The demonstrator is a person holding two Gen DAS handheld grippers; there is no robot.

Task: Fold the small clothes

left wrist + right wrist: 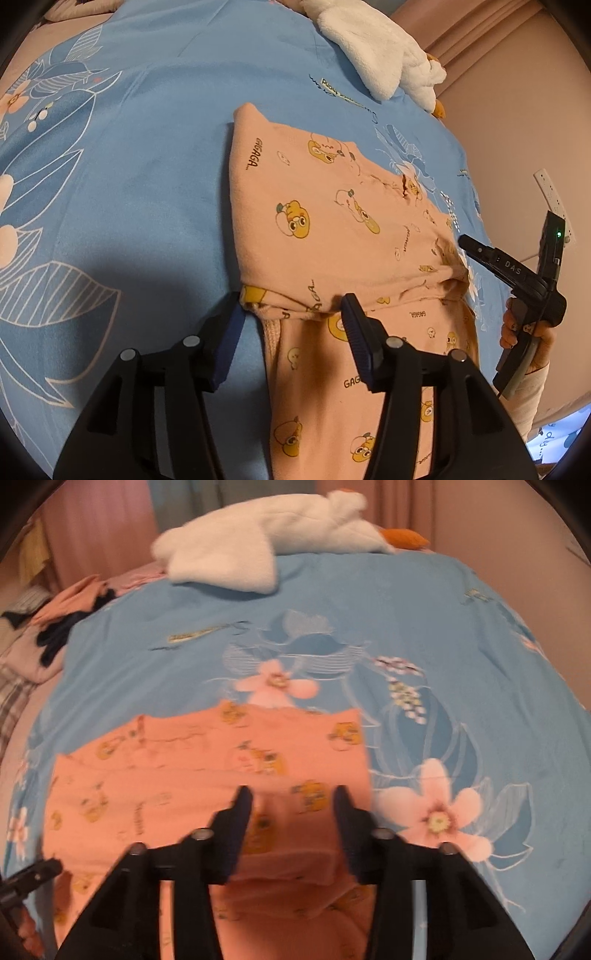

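Note:
A small peach garment (325, 221) printed with yellow cartoon ducks lies partly folded on the blue bedspread (147, 166). My left gripper (291, 306) is open, its fingers standing either side of the garment's folded near edge, above the cloth. The right gripper (469, 245) shows at the garment's right edge in the left wrist view. In the right wrist view the garment (184, 775) lies below my right gripper (291, 797), which is open and holds nothing. That view is blurred.
A white plush toy (258, 550) with an orange beak lies at the far edge of the bed; it also shows in the left wrist view (376, 48). A heap of other clothes (55, 627) lies far left. A white power strip (554, 199) hangs at the right wall.

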